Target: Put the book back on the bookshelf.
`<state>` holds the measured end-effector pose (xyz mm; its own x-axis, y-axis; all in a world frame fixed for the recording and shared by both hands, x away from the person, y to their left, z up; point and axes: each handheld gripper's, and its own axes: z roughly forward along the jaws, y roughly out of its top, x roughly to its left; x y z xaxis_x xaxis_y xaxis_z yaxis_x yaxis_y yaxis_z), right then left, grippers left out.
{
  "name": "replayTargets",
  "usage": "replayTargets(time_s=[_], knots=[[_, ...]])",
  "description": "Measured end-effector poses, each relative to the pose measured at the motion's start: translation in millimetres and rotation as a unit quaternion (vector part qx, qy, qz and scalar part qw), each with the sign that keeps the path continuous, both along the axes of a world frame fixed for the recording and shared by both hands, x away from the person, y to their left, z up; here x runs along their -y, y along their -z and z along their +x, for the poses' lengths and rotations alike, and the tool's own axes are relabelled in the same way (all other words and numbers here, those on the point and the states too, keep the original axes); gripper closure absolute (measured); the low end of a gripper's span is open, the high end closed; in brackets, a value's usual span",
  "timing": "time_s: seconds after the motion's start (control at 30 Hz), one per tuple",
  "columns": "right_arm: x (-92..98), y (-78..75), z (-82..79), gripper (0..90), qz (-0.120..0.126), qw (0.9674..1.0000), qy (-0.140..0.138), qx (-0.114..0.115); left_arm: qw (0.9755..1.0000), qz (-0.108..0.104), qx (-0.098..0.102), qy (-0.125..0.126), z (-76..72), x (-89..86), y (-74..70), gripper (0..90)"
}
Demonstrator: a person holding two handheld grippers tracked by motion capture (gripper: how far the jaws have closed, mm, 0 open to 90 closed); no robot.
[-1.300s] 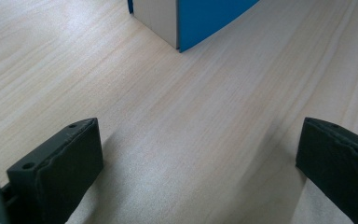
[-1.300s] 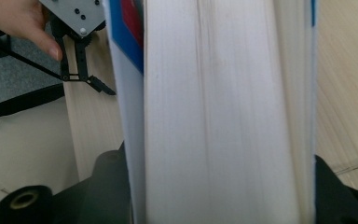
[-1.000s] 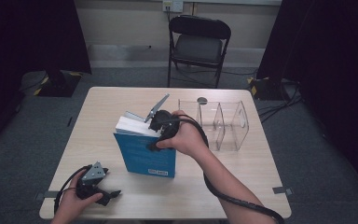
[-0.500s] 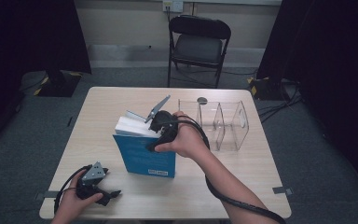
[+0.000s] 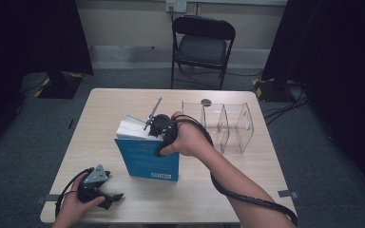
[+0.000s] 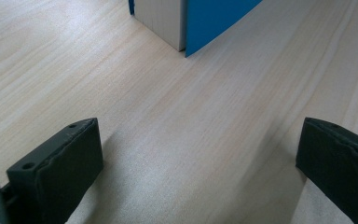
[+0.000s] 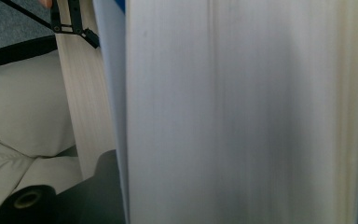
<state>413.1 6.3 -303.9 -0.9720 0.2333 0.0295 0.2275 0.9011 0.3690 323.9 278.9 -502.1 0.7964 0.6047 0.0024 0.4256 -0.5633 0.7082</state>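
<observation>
A thick blue book [image 5: 147, 159] stands upright in the middle of the table [image 5: 266, 171], white pages facing the far side. My right gripper [image 5: 158, 137] comes down on its top edge, held by a hand from the right. Its jaws have just been closing, and in the right gripper view the book's page block [image 7: 242, 112] spans the whole gap of that gripper [image 7: 235, 200], both jaws against the covers. My left gripper [image 5: 114, 200] rests near the front left corner, open, with bare table between the jaws of the left gripper [image 6: 200, 158]. The book's lower corner [image 6: 214, 18] stands ahead of it.
A clear plastic divider box [image 5: 228, 126] with several compartments stands right of the book. A small dark round thing [image 5: 206, 102] lies behind it. A black folding chair [image 5: 202, 45] stands beyond the far edge. The right gripper's cable [image 5: 247, 197] trails along the forearm.
</observation>
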Motion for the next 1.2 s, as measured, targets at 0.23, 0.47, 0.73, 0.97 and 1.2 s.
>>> replayTargets(time_s=[0.23, 0.47, 0.73, 0.97, 1.2], knots=[[-3.7, -0.9, -0.7, 55.4, -0.035, 0.9993, -0.015, 0.000, 1.0000, -0.003, -0.002, -0.001, -0.3, 0.3, 0.2, 0.0], [-5.0, -1.1, -3.3, 58.3, -0.044, 0.9990, -0.013, 0.002, 1.0000, -0.004, -0.003, -0.001, 0.0, 0.4, 0.3, 0.0], [-5.3, -2.3, -7.5, 61.2, -0.046, 0.9987, 0.023, -0.004, 1.0000, -0.005, -0.005, 0.003, 0.3, -0.2, 0.6, 0.0], [-7.1, -6.7, -14.3, 61.5, -0.053, 0.9975, 0.047, -0.005, 1.0000, -0.006, -0.005, 0.003, 0.6, -0.4, 0.7, 0.0], [7.7, -13.0, -17.3, 61.5, -0.061, 0.9957, 0.066, -0.022, 1.0000, -0.006, -0.006, 0.003, 0.5, -0.5, 0.6, 0.0]])
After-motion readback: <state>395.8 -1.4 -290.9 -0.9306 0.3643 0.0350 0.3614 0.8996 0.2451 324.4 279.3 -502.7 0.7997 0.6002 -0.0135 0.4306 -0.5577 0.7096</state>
